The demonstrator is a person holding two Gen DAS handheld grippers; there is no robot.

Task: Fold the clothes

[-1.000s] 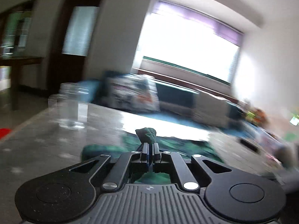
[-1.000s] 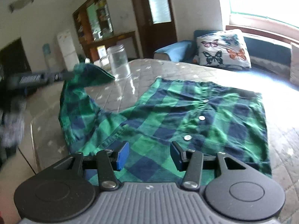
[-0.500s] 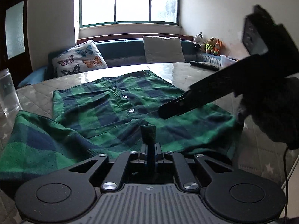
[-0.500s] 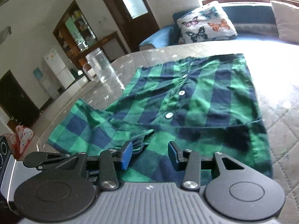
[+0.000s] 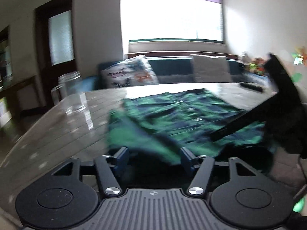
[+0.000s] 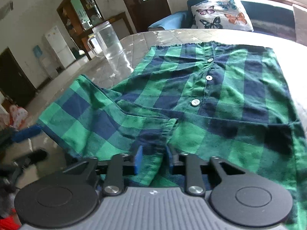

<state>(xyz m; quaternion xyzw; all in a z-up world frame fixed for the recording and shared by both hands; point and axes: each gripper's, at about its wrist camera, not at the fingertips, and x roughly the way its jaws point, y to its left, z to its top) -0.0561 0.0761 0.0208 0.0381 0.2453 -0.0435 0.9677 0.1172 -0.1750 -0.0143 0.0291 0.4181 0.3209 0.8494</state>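
Left gripper (image 5: pixel 154 158): spread wide, nothing between the blue pads, low over the near edge of the desk (image 5: pixel 57 134), just short of the plaid shirt (image 5: pixel 172 118). Blurred view from this side, so fine detail of the cloth unreadable. Right gripper (image 6: pixel 152 160): parted, a fold of the sleeve cuff (image 6: pixel 153 134) lying between the blue pads, no clear squeeze on it. Green and navy plaid shirt spread flat on the desk, button placket (image 6: pixel 208 78) facing up with white buttons showing, one sleeve (image 6: pixel 92 113) folded in across the lower front, cuff end near the right gripper. Clear glass pitcher (image 6: pixel 108 42) upright on the desk beyond the sleeve, apart from the cloth. Butterfly cushion (image 6: pixel 220 13) on the sofa behind the desk, under the bright window (image 5: pixel 172 17). Dark shape of the right-hand tool (image 5: pixel 268 115) crossing over the shirt's far side in the left view.
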